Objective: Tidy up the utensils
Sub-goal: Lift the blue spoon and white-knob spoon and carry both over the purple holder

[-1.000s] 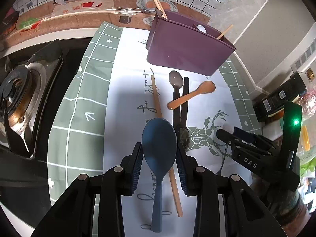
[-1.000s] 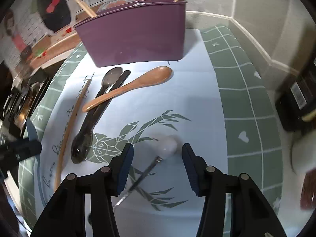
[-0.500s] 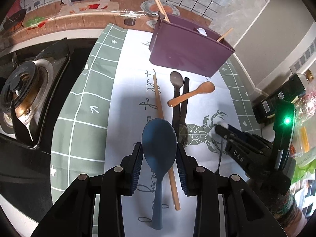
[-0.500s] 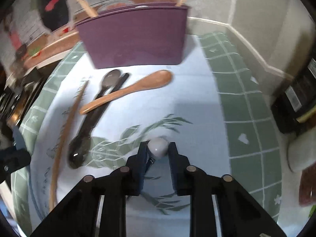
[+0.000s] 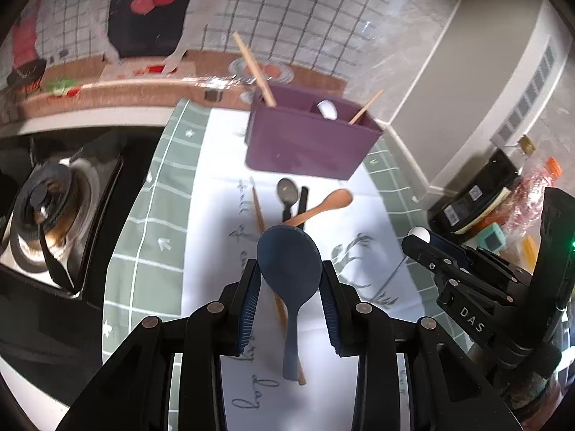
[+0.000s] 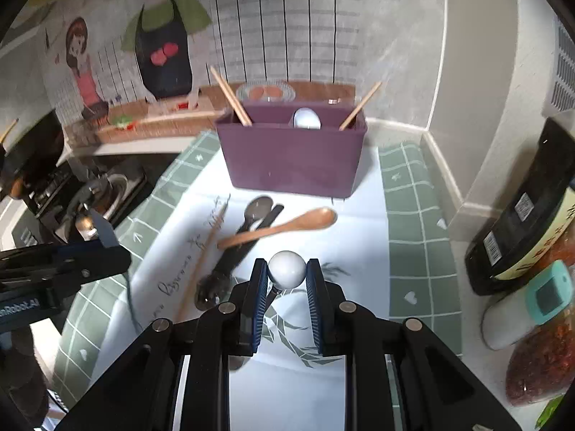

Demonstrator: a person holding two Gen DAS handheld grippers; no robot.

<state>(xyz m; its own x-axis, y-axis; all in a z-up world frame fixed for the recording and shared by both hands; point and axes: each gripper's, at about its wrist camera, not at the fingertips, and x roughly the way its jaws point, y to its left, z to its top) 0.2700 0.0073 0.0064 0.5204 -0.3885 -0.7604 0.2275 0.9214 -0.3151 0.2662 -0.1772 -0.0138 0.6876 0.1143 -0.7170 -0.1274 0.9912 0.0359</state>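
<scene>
My left gripper (image 5: 289, 280) is shut on a dark blue spoon (image 5: 289, 269), held above the mat with its handle hanging down. My right gripper (image 6: 286, 278) is shut on a white round-headed utensil (image 6: 286, 268), lifted off the mat; it also shows in the left wrist view (image 5: 418, 232). The purple organizer box (image 6: 293, 158) stands at the far end of the mat and holds chopsticks (image 6: 231, 98) and a white spoon (image 6: 306, 119). On the mat lie a wooden spoon (image 6: 280, 228), a dark spoon (image 6: 257, 210), a black utensil (image 6: 230, 262) and a single wooden chopstick (image 6: 203, 258).
A gas stove (image 5: 46, 208) sits left of the green and white mat (image 6: 409, 230). Dark bottles (image 6: 528, 215), a thermometer (image 6: 532, 301) and a bag of red food (image 6: 539, 366) crowd the right side. The wall and corner are just behind the box.
My right gripper closed on the white-headed utensil and lifted it off the mat. My left gripper rose with the blue spoon. Both views now look more level toward the purple box.
</scene>
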